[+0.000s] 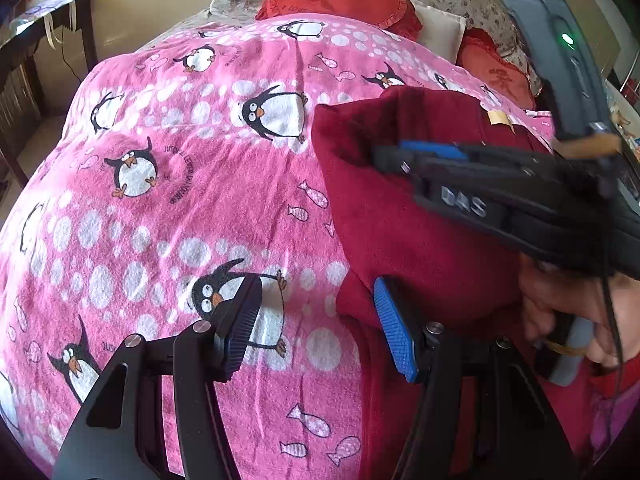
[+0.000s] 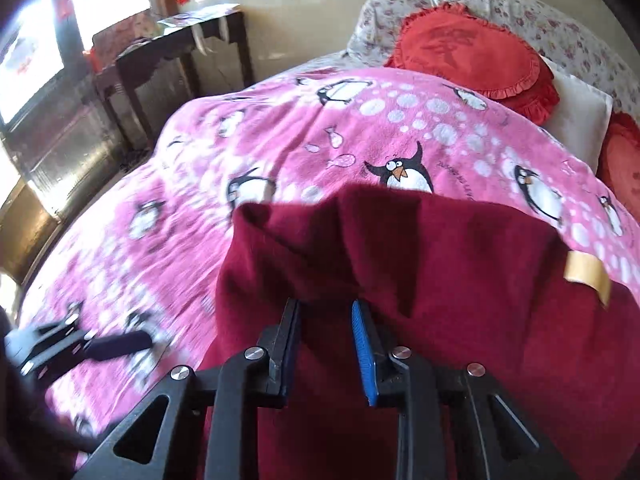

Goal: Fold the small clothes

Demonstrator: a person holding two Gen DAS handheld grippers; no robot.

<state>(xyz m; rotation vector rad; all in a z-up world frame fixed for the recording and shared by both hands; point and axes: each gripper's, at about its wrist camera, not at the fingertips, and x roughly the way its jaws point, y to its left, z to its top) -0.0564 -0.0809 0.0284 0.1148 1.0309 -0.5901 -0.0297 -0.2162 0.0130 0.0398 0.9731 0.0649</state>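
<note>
Rumpled dark-red fleece garment [image 2: 460, 264]

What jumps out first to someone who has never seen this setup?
The pink penguin blanket covers most of the bed. On its right side lies a dark red garment, a fold of it between the fingers of the right gripper, while the left gripper hangs open beside it. Round red cushions sit at the head of the bed.
</note>
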